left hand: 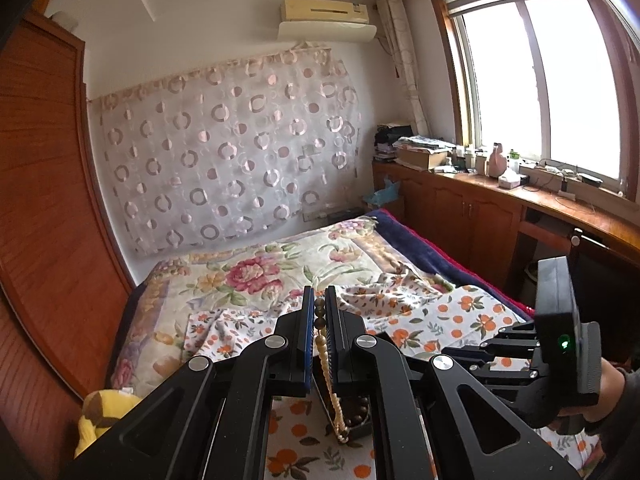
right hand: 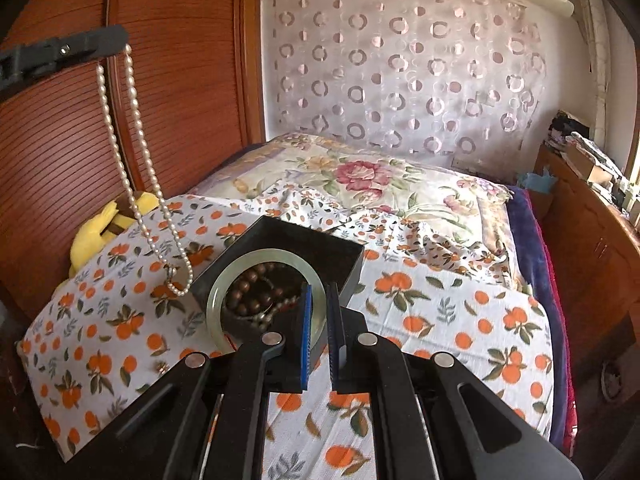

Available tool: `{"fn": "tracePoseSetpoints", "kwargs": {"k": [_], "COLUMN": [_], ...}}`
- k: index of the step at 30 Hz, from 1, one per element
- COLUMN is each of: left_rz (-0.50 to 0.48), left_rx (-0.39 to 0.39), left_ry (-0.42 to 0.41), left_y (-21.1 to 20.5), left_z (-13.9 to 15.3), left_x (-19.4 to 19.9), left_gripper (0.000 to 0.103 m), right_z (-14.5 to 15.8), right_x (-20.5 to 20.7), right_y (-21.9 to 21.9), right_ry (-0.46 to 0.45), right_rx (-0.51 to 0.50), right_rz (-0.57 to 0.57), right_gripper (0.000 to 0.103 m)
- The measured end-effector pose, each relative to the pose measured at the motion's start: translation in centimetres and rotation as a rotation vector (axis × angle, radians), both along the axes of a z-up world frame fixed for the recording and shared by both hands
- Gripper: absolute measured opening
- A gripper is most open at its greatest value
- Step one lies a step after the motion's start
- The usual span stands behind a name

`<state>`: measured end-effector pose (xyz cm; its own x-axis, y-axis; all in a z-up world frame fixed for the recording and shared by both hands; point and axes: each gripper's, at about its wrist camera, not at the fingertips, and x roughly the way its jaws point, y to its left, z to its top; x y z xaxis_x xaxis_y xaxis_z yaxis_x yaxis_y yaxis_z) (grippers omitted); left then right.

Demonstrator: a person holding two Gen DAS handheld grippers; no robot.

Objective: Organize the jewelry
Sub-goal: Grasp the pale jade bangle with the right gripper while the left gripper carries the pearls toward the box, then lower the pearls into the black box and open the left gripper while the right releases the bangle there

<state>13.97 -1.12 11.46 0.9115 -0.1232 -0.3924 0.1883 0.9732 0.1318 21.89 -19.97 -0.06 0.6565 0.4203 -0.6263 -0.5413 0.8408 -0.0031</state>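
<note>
My left gripper (left hand: 320, 300) is shut on a pearl necklace (left hand: 330, 392), with a few brown beads showing at its tips. The necklace hangs down from it over the black jewelry box (left hand: 362, 428). In the right wrist view the left gripper (right hand: 116, 38) is at the upper left and the pearl necklace (right hand: 136, 160) dangles in a long loop beside the black box (right hand: 304, 236). My right gripper (right hand: 320, 292) is shut on a pale green jade bangle (right hand: 218, 292) at the box's near edge. Brown wooden beads (right hand: 256, 288) lie inside the box.
The box sits on an orange-print cloth (right hand: 460, 320) over a bed with a floral quilt (right hand: 360, 176). A yellow plush toy (right hand: 96, 232) lies at the bed's left edge by a wooden wardrobe (right hand: 60, 140). A cluttered wooden counter (left hand: 520, 196) runs under the window.
</note>
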Motion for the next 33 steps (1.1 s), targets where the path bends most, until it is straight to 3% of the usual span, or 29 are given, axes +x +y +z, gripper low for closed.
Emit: {"fn": "tracePoseSetpoints", "kwargs": {"k": [14,22,33], "left_rz": [0.025,0.035,0.034], "left_rx": [0.003,-0.008,0.006], "left_ry": [0.007,0.035,0.053], "left_y": [0.0,-0.2,-1.2], "left_z": [1.0,0.2,-0.6], "left_x": [2.8,4.3,5.5], "left_gripper": [0.005,0.005,0.005], "right_z": [-2.1,-3.7,-3.4], "right_x": [4.7,4.2,2.7], "right_y": [2.0,3.8,1.6], "right_ry": [0.045,0.06,0.051], "right_rx": [-0.016,-0.051,-0.019], "right_rz": [-0.038,0.004,-0.004], "right_gripper": [0.008,0.012,0.012]}}
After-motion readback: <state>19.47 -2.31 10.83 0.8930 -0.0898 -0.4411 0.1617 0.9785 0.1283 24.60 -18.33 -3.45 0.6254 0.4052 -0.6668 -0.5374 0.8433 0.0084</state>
